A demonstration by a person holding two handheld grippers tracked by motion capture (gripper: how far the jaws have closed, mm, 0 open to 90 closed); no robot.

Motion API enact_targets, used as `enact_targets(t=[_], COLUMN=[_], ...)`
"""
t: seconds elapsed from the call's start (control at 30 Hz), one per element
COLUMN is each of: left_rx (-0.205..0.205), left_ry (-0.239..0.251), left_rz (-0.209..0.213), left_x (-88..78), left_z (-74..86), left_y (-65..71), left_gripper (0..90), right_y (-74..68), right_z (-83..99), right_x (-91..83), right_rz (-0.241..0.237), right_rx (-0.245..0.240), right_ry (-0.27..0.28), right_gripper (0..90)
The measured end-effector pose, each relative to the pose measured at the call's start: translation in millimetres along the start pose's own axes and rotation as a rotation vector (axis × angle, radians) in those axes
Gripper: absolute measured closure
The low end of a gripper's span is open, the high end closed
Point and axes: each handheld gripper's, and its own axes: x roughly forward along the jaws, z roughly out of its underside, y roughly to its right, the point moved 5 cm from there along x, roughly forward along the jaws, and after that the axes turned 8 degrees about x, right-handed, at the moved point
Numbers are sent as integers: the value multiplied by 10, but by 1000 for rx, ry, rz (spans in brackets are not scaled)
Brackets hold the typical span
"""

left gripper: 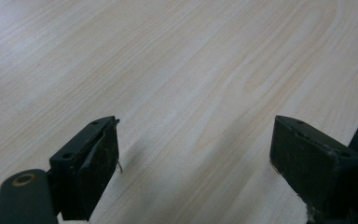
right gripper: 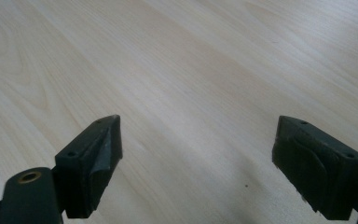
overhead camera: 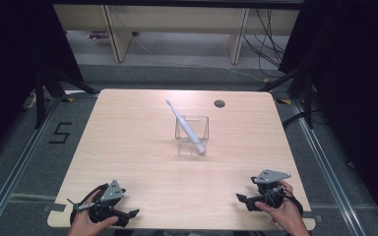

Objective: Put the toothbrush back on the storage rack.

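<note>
Pale wood grain ran across the table (overhead camera: 128, 147), and right in the middle of it stood a clear square container (overhead camera: 192, 133) with a white toothbrush (overhead camera: 186, 127) leaning in it, handle down inside, head poking out up and away toward the far left. No label or brand could be read on either one. The one bit of writing sat on the floor to the left of the table: a black "5" (overhead camera: 59, 132). Near the far edge was a small round grommet hole (overhead camera: 219, 103). Down at the near edge, the left gripper (left gripper: 196, 149) rested with its jaws spread wide over bare wood, and the right gripper (right gripper: 198, 149) gaped just as wide, both well apart from the container, nothing lying between them and it
</note>
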Motion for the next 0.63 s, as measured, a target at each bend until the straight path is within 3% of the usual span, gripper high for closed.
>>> enact_targets(t=[0.17, 0.3, 0.33, 0.43, 0.47, 0.63], left_rx=[-16, -15, -15, -15, -17, -11], left_ry=[12, 13, 14, 13, 13, 11], left_rz=[-2, -1, -1, -2, -3, -1], left_x=[7, 6, 6, 4, 5, 3], left_z=[-6, -6, -8, -6, -5, -7], left_y=[9, 10, 11, 9, 9, 9], left_gripper=[152, 152, 152, 152, 152, 152], right_y=[6, -18, 4, -13, 7, 7], right_z=[1, 8, -1, 9, -3, -4], right_x=[0, -3, -2, -6, -2, -11], right_rz=[2, 11, 18, 15, 10, 12], right_rx=[-5, 31, -1, 31, -1, 6], right_ry=[-2, -9, -1, -11, 0, -6], right_gripper=[165, 165, 165, 165, 165, 165])
